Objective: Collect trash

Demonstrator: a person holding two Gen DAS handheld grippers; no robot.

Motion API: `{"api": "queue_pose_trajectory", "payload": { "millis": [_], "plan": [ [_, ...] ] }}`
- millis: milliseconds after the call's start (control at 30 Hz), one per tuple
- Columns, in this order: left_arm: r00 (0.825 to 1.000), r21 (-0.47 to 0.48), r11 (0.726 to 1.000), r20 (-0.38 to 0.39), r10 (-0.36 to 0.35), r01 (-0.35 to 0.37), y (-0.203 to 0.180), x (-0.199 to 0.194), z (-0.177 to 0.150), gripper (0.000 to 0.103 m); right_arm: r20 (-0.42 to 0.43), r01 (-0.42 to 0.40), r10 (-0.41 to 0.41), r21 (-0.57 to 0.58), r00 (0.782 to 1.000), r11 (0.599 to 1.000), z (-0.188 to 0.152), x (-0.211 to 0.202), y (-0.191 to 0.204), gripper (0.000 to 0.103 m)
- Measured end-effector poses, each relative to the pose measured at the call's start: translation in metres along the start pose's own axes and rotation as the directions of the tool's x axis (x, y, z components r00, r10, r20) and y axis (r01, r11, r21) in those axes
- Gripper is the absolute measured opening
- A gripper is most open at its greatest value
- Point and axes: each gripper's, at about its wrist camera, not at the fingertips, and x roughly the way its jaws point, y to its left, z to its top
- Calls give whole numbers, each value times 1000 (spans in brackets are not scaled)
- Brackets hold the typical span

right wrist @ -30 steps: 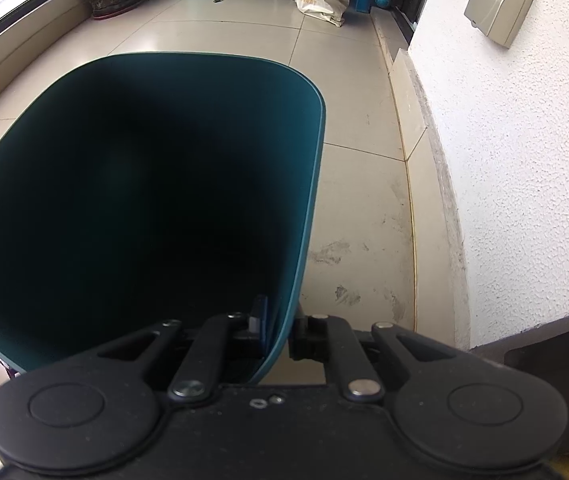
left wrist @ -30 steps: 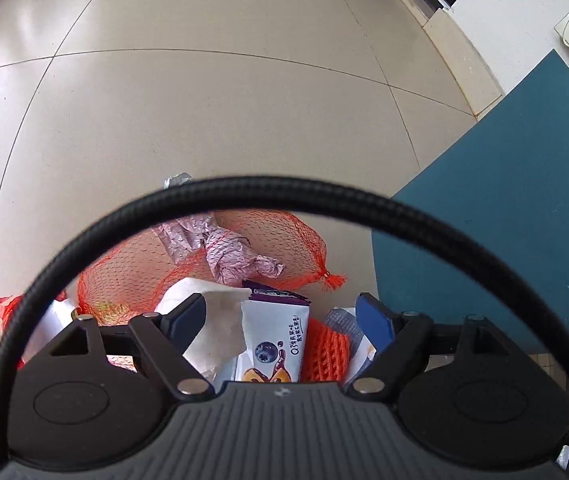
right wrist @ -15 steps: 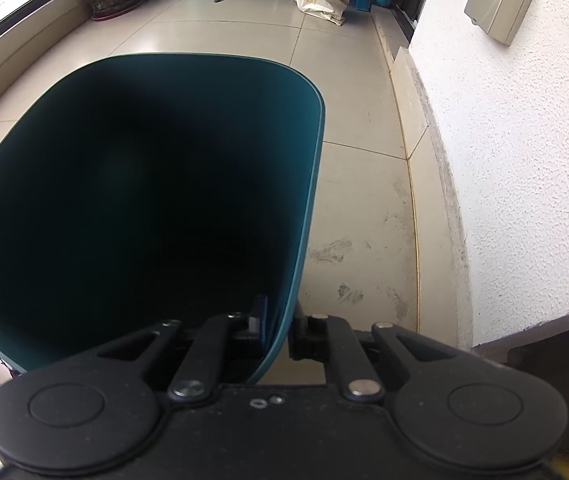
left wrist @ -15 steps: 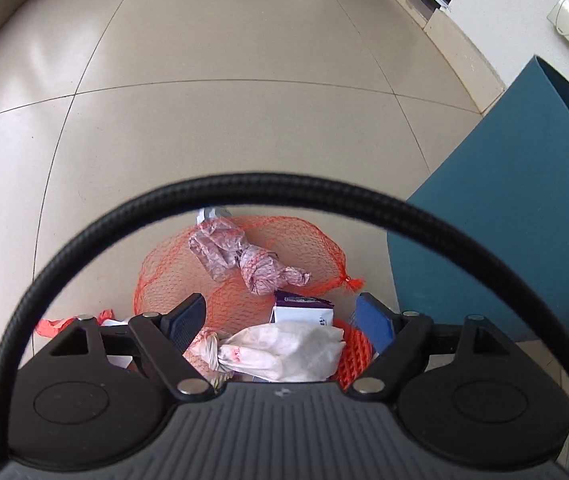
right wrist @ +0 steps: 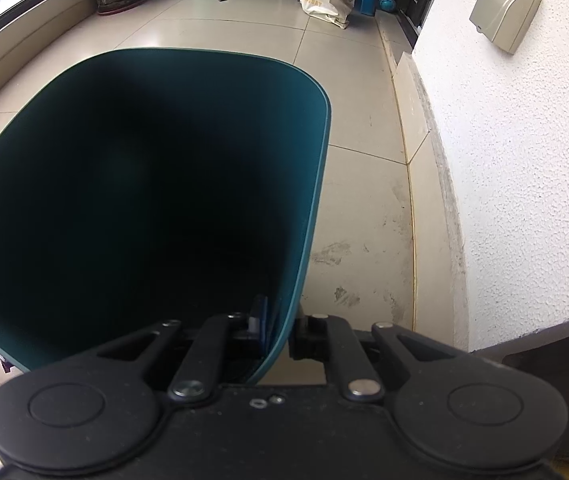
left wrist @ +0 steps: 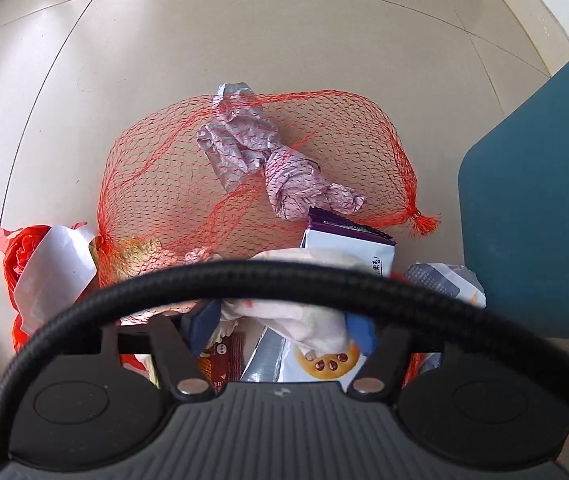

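Left tongs [left wrist: 280,326] just closed in, pads pressing a crumpled white tissue [left wrist: 304,316]; right tongs [right wrist: 280,326] clamped tight on the teal bin [right wrist: 312,208] wall.

Ahead of my left gripper [left wrist: 282,322] the litter lies packed: a red net bag [left wrist: 244,168] over crumpled foil [left wrist: 244,140], wrappers touching underneath. Beyond it the tiled floor [left wrist: 244,32] is bare. The teal bin [left wrist: 540,208] walls off the right; in the right wrist view its dark mouth [right wrist: 132,208] gapes wide.
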Motion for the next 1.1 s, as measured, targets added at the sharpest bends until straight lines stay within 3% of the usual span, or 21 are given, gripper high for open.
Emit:
{"api": "queue_pose_trajectory", "payload": {
  "millis": [33,100,200,433,733,933,1000,1100],
  "plan": [
    [1000,-11,1000,-14,4,-4,2,0,0,24,0,1,-1,1,1000,1000,0,0,1,9],
    [1000,-51,999,-19,-2,1,9,-7,4,13,-1,4,-4,1,1000,1000,-1,0,3,9],
    [1000,-77,997,-1,10,-10,13,-26,6,8,-1,4,-4,0,1000,1000,-1,0,3,9],
    [999,-51,999,48,-8,10,4,-107,17,7,5,-6,6,18,1000,1000,-1,-1,-1,9],
    [985,112,990,144,-99,83,-64,-224,27,7,12,-25,25,34,1000,999,-3,-3,-12,9],
    [953,255,951,202,-228,173,-132,-282,31,7,15,-28,28,38,1000,999,-3,-3,-14,9],
    [943,302,931,195,-269,203,-156,-289,35,7,16,-30,29,38,999,999,-3,-3,-15,9],
    [944,354,915,185,-274,196,-189,-281,41,7,16,-31,31,37,999,999,-3,-3,-15,9]
  ]
}}
